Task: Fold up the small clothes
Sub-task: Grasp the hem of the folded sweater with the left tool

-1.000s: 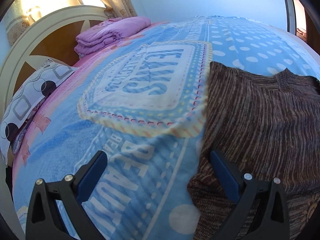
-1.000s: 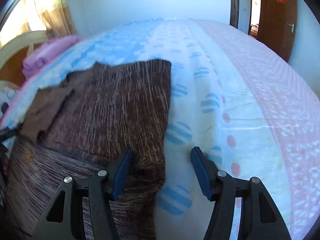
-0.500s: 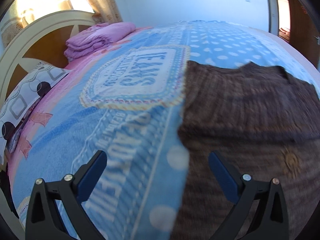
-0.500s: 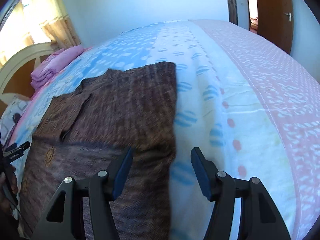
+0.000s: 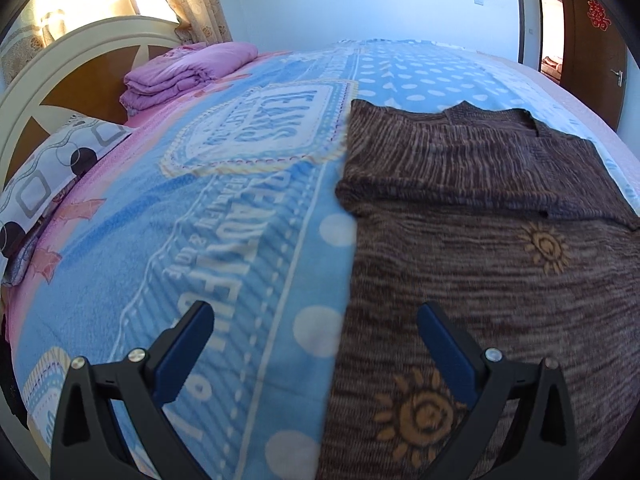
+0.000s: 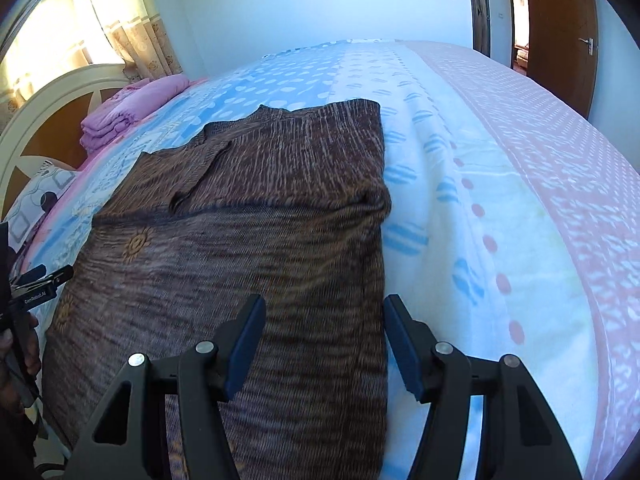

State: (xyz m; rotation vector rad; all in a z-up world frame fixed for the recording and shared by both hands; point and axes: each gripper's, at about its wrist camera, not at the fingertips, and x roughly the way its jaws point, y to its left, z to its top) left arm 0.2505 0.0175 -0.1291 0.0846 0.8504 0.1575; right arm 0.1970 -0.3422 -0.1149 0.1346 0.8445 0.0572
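Bedspread (image 5: 240, 240) bears sweater (image 6: 240, 220) beneath both parted tongs (image 6: 324, 344).

Brown striped sweater (image 5: 480, 264) with orange suns; blue dotted blanket (image 5: 240, 240).

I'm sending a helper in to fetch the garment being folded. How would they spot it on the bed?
Find the big bed with the blue printed blanket. The brown striped knit sweater lies flat on it, away from the headboard. Unlike the folded pink bedding, it is dark, with orange sun motifs.
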